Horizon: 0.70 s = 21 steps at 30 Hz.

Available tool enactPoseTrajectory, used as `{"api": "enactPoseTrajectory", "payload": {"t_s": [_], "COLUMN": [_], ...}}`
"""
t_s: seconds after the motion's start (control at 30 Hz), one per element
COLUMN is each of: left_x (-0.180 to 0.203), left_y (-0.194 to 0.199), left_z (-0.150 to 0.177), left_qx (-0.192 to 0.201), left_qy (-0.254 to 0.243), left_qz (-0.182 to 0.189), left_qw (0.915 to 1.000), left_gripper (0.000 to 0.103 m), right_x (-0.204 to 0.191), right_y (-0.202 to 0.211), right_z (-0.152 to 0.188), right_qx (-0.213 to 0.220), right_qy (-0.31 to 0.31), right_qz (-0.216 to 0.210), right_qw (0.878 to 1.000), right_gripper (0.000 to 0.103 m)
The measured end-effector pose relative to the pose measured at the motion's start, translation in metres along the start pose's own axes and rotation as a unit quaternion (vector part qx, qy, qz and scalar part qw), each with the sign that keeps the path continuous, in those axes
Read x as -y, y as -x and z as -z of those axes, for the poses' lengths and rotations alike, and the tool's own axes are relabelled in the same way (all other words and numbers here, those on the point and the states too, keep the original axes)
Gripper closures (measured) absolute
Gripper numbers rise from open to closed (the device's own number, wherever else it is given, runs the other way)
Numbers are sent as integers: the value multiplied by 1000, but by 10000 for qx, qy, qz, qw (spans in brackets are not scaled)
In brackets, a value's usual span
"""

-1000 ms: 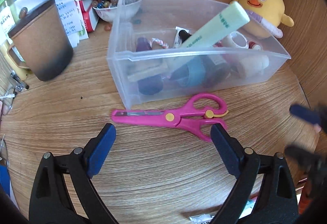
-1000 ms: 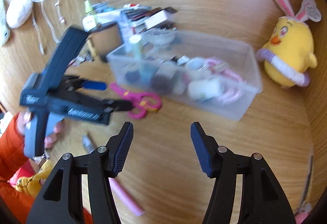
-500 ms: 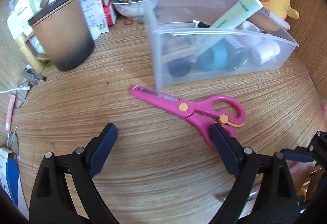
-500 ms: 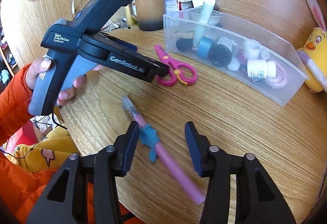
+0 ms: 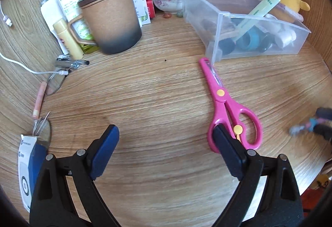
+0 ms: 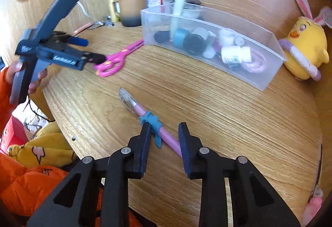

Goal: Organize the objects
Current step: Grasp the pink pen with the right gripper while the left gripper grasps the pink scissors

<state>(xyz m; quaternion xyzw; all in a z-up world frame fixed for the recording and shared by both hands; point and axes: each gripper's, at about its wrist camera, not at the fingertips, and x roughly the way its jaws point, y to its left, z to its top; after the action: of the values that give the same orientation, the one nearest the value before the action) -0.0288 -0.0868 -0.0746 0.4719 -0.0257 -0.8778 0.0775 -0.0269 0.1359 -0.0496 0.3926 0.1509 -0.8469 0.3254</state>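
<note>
Pink scissors (image 5: 227,106) lie flat on the wooden table (image 5: 155,92), their blade tip just beside the near corner of the clear plastic bin (image 5: 255,26). The left gripper (image 5: 166,144) has its fingers spread wide with nothing between them; its right finger (image 5: 225,148) covers the edge of one scissor handle loop (whether it touches cannot be told), while the rest of the scissors lies ahead of that finger and outside the gap.

In the right wrist view, the right gripper (image 6: 164,140) is partly open, its fingers straddling a pink pen (image 6: 145,115) with a blue rubber figure wrapped around it. The pen runs diagonally through the gap, its clear cap beyond the left finger (image 6: 144,144). The pads do not appear to press on it.
</note>
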Motion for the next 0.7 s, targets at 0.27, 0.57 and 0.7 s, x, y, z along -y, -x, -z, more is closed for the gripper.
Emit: {"api": "enactPoseTrajectory", "payload": {"t_s": [0.27,0.57,0.7], "left_x": [17,53,44], "left_y": [6,-3,-1], "left_z": [-4,-6,-3], "left_qx": [85,124,185], "left_qy": [46,-210,-13], "left_qz": [559,544,737], "left_qw": [9984,9982,9971], "left_gripper": [10,12,33], "right_x": [9,-2,-6], "right_y": [-9,-16,-18], "right_z": [-12,-16,-15], "right_qx": [-142,-184,-202], "right_qy": [-213,137,234], "right_qz": [-358,-373,-398], "right_qw": [9990,9990,9987], "right_gripper": [75,69,64]}}
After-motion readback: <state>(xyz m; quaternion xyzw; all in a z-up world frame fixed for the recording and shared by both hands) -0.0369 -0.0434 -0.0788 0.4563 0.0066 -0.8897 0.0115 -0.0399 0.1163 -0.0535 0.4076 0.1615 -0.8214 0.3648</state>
